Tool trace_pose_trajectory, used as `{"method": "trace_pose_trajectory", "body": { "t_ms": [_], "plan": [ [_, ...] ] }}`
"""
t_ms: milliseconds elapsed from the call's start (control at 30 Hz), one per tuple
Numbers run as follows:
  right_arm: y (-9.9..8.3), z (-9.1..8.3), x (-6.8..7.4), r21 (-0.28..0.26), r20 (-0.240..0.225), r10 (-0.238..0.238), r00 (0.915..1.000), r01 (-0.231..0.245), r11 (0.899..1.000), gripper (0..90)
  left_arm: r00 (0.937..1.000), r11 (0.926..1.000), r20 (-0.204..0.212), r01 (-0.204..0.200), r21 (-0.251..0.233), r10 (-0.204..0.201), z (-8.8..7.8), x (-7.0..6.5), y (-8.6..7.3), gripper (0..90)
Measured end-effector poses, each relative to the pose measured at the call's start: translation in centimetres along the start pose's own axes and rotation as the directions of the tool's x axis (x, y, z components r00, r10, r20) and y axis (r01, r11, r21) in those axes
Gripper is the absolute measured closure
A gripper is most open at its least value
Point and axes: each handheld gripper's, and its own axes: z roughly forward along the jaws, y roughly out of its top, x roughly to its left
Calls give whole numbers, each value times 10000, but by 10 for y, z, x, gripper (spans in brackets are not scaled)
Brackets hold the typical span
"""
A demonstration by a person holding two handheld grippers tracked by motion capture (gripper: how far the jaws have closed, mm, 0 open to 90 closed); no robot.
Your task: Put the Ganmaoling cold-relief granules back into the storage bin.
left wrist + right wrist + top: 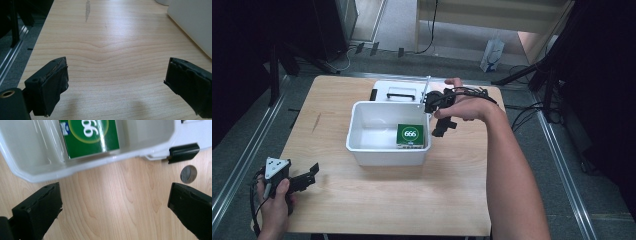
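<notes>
Green box lies in white bin, beside empty right hand-held gripper.

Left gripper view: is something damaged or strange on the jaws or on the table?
Yes. The padding on the left gripper looks worn: the pad on one jaw is frayed and peeling at its edge. On the wooden table there is a grey streak near the far edge, like a scuff or a stain. Nothing is spilled.
</notes>
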Motion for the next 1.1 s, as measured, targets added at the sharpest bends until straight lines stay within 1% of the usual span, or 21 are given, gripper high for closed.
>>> {"method": "trace_pose_trajectory", "body": {
  "t_ms": [200, 233, 267, 333, 500, 633, 700, 867, 1100],
  "plan": [
    [-21, 3, -1, 55, -19, 391, 9992, -391, 9992, 0, 10000, 10000, -5, -1, 6, 1, 0, 0, 0, 51],
    [-25, 4, -1, 105, -9, 538, 9986, -538, 9985, 0, 10000, 10000, -1, 0, 6, 0, 0, 0, 0, 51],
    [-28, 5, -1, 43, -14, 522, 9986, -522, 9986, 0, 10000, 10000, -6, 8, 7, -8, 0, 0, 0, 51],
    [-36, 8, -1, 41, -43, 644, 9979, -644, 9979, 0, 10000, 10000, 5, 5, 24, -5, 0, 0, 0, 51],
    [-59, 16, -1, 138, -101, 1075, 9942, -1074, 9941, 0, 10000, 10000, 2, 5, 29, -5, 0, 0, 0, 51],
    [-72, 22, 1, 129, -123, 1255, 9920, -1254, 9920, 0, 10000, 10000, -11, 12, 7, -12, 0, 0, 0, 51],
    [-79, 25, 3, 37, -156, 1229, 9923, -1229, 9924, 0, 10000, 10000, -11, 20, -4, -20, 0, 0, 0, 51],
    [-94, 31, 9, -28, -174, 1429, 9896, -1430, 9897, 0, 10000, 10000, -24, 0, -2, 0, 0, 0, 0, 51],
    [-112, 43, 20, -487, -162, 1662, 9860, -1668, 9848, 0, 10000, 10000, -21, -19, -5, 19, 0, 0, 0, 51]
  ]
}}
